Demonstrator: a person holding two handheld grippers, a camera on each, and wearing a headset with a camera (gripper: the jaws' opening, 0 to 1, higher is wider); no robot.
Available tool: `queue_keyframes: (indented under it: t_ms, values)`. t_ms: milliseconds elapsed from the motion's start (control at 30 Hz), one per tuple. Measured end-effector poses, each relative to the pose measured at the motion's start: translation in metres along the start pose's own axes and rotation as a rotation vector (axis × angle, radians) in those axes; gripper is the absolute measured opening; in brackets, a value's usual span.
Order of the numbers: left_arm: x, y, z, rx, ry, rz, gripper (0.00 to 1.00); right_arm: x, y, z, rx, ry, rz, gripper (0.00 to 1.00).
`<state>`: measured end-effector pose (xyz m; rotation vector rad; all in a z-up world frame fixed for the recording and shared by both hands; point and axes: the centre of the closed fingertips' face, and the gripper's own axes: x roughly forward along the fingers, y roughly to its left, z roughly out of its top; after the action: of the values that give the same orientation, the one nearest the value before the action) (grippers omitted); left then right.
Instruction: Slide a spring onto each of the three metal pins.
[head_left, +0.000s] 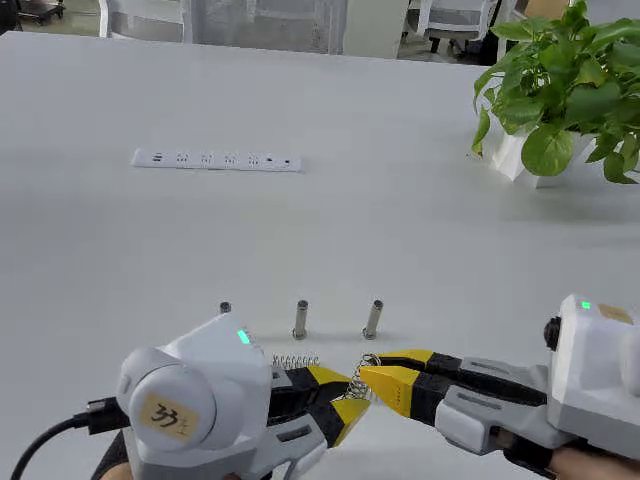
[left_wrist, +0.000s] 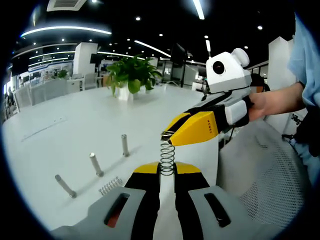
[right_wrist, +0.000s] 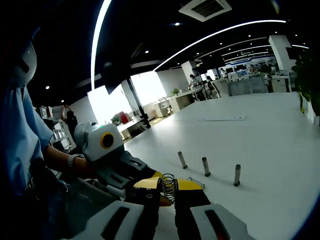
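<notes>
Three metal pins stand in a row on the white table: left (head_left: 225, 308), middle (head_left: 300, 318) and right (head_left: 373, 318), all bare. The same pins show in the left gripper view (left_wrist: 65, 185) (left_wrist: 96, 164) (left_wrist: 124, 145). A small spring (head_left: 357, 379) hangs between both gripper tips, in front of the pins. My left gripper (head_left: 351, 396) (left_wrist: 167, 171) is shut on its lower end. My right gripper (head_left: 367, 369) (right_wrist: 168, 193) is shut on its other end (right_wrist: 168, 183). A second spring (head_left: 295, 361) (left_wrist: 110, 186) lies flat on the table just before the middle pin.
A white power strip (head_left: 216, 160) lies further back on the table (head_left: 400, 230). A potted green plant (head_left: 565, 80) stands at the back right. A mesh chair (left_wrist: 260, 165) sits below the person's hand at the table's near edge.
</notes>
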<state>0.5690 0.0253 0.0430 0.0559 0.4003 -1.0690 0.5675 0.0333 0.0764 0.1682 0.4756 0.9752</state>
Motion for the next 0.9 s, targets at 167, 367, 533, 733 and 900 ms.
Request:
queue_keyframes:
  t_ms: [167, 367, 533, 733, 900]
  values:
    - [0.0007, -0.0008, 0.0010, -0.021, -0.009, -0.005, 0.06, 0.0005, 0.0030, 0.0006, -0.090, 0.012, -0.005, 0.07]
    - [0.0011, -0.0015, -0.0004, -0.017, -0.010, -0.006, 0.06, 0.0018, 0.0043, -0.0018, -0.149, 0.037, -0.003, 0.07]
    - [-0.0004, -0.0001, 0.0009, -0.020, -0.015, -0.002, 0.06, -0.0004, 0.0031, 0.0001, -0.150, 0.034, -0.004, 0.06]
    - [0.0005, 0.0000, 0.0020, -0.008, -0.017, -0.004, 0.06, -0.0006, 0.0024, 0.0009, -0.155, 0.034, -0.004, 0.06]
    - [0.0008, -0.0012, 0.0013, 0.019, -0.007, -0.007, 0.06, -0.0023, 0.0027, -0.0001, -0.166, 0.052, 0.000, 0.07]
